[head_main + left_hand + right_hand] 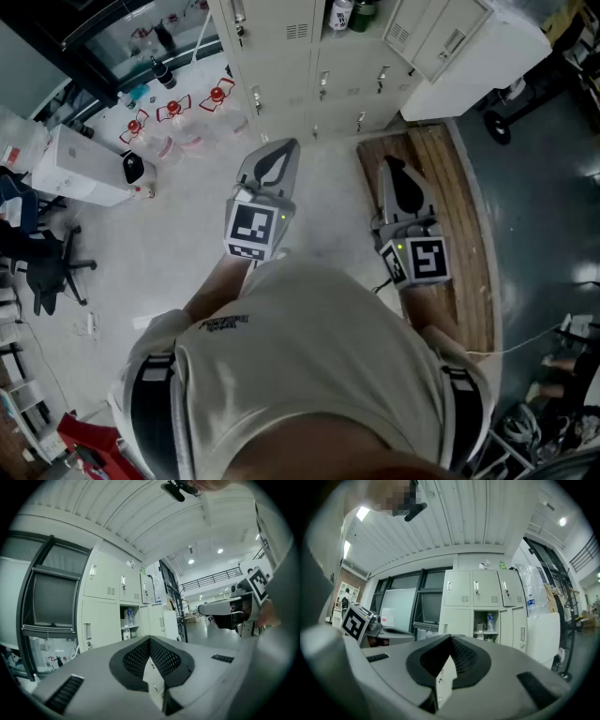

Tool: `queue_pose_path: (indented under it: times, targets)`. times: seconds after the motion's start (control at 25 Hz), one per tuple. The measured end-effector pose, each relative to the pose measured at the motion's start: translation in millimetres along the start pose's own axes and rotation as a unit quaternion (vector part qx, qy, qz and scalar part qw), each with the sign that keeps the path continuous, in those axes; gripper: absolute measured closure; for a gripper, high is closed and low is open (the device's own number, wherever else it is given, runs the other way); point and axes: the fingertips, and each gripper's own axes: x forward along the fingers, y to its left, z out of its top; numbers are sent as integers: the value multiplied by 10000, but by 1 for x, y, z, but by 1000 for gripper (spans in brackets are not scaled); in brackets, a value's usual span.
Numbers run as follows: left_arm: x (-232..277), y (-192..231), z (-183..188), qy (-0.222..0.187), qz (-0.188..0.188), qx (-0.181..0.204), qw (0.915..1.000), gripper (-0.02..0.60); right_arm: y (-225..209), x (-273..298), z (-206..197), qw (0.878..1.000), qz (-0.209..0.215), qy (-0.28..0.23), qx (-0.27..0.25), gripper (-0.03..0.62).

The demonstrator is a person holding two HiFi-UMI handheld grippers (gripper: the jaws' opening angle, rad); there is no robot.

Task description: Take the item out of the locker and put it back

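Note:
The pale grey locker bank (309,56) stands ahead of me. One compartment (349,14) is open, its door (450,37) swung out to the right. Bottles (490,621) stand on its shelf, and they also show in the left gripper view as bottles (129,620). My left gripper (277,155) and right gripper (394,169) are held side by side in front of my body. Both point at the lockers from well short of them. The left gripper (150,641) is shut with nothing between its jaws. The right gripper (451,640) is shut and empty too.
A wooden platform (464,216) lies on the floor under my right side. A white box (80,164) and a black office chair (47,258) stand at the left. Small red-topped objects (173,108) sit on the floor by the lockers. Dark wheeled equipment (525,103) is at the right.

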Motion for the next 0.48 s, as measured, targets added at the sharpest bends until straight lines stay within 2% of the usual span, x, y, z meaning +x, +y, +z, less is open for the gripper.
queue_pose_path:
  times: [0.48]
  targets:
    - [4, -1, -6, 59, 36, -23, 10000, 568, -2, 5, -5, 9999, 76, -60, 79, 592]
